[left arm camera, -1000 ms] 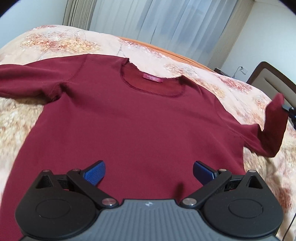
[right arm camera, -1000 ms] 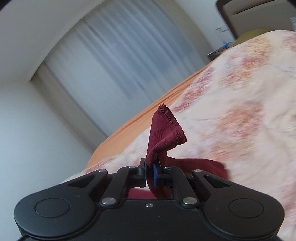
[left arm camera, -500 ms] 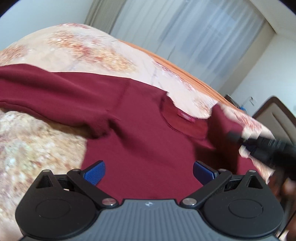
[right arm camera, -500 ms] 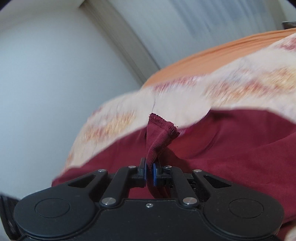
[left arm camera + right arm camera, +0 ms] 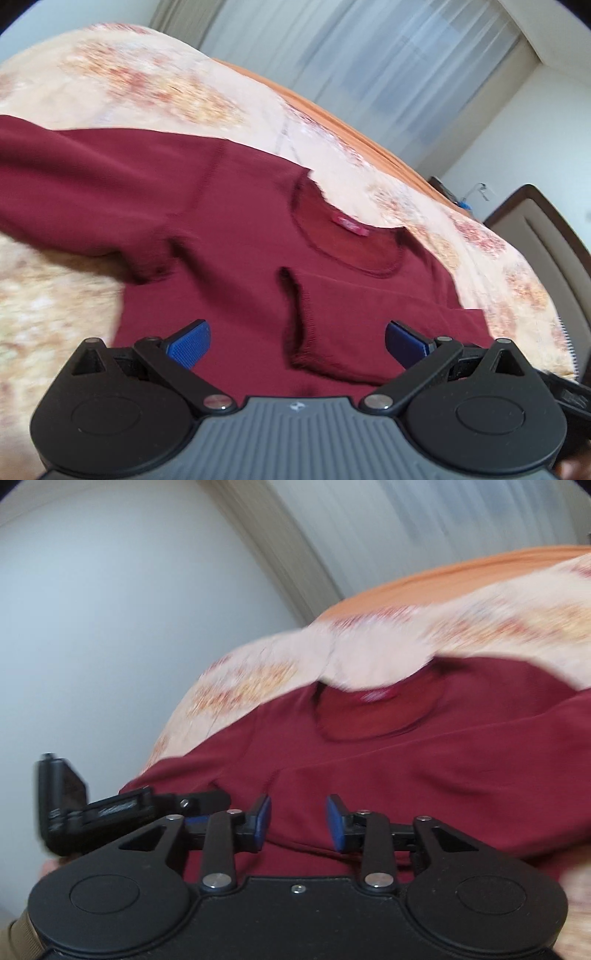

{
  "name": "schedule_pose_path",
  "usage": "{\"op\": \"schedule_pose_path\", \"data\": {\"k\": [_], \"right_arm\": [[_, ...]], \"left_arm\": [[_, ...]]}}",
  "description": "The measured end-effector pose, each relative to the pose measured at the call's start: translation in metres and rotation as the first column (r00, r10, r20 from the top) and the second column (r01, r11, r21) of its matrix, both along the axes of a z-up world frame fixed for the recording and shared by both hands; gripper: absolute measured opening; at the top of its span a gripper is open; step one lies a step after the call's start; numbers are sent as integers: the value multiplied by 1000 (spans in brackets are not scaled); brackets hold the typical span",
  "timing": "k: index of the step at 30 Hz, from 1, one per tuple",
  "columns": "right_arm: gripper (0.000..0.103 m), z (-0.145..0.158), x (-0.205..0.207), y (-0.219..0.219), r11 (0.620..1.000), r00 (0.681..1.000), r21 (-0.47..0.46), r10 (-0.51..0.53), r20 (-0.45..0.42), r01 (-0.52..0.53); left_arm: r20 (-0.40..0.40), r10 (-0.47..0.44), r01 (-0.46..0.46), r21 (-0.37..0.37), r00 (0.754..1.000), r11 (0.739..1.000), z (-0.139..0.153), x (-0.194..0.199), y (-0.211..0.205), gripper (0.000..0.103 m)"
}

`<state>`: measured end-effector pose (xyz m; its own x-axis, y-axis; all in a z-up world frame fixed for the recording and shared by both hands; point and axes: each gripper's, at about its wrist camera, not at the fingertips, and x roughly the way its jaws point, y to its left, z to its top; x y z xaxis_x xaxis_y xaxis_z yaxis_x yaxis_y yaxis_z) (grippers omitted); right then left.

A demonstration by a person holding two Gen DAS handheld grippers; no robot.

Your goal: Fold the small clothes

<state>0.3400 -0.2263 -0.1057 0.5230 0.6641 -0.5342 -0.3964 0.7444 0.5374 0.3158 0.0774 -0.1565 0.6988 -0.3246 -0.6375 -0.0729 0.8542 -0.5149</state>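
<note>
Left wrist: left hand-held gripper (image 5: 297,338) spread, empty, over maroon T-shirt (image 5: 229,236) flat on bed (image 5: 147,85); right sleeve (image 5: 351,325) folded in.

Right wrist: right hand-held gripper (image 5: 297,821) just opening, nothing pinched. Soft, light, limp; grab left sleeve hem.

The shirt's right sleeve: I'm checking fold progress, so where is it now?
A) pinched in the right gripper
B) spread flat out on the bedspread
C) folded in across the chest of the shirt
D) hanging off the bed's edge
C: the sleeve lies folded over the shirt, its cuff below the collar, and the right gripper is open and empty.
</note>
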Motion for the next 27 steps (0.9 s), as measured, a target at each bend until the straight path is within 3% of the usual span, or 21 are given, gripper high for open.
{"op": "schedule_pose_path", "data": {"k": [3, 9, 12, 15, 19, 21, 23, 25, 27], "right_arm": [[51, 12, -12, -49, 997, 997, 13, -71, 20, 70], [52, 11, -37, -116, 987, 987, 30, -159, 31, 158], [52, 4, -47, -134, 980, 982, 63, -188, 11, 187], [52, -3, -53, -142, 974, 979, 97, -202, -16, 202], [52, -11, -59, -144, 971, 978, 118, -204, -33, 206], [52, -13, -60, -144, 970, 977, 120, -209, -38, 212], [52, -15, -61, -146, 969, 976, 116, -213, -41, 216], [52, -14, -60, -148, 969, 975, 109, -219, -40, 223], [52, -13, -58, -152, 968, 973, 103, -228, -35, 230]], "left_arm": [[-37, -20, 19, -31, 999, 999, -6, 15, -11, 103], [-72, -3, 1, -30, 997, 1000, -21, 29, -16, 100], [-75, 11, -20, -126, 997, 992, -29, 34, -3, 97], [-87, 9, -31, -253, 996, 967, -38, 37, 10, 94], [-55, -21, 1, -341, 998, 940, -45, 37, 10, 87], [-41, -43, 25, -381, 998, 924, -48, 37, 6, 77], [-42, -38, 19, -378, 998, 926, -52, 38, 2, 71], [-48, -25, 5, -371, 999, 929, -56, 40, 2, 54], [-72, -8, -17, -349, 997, 937, -58, 42, 2, 11]]}}
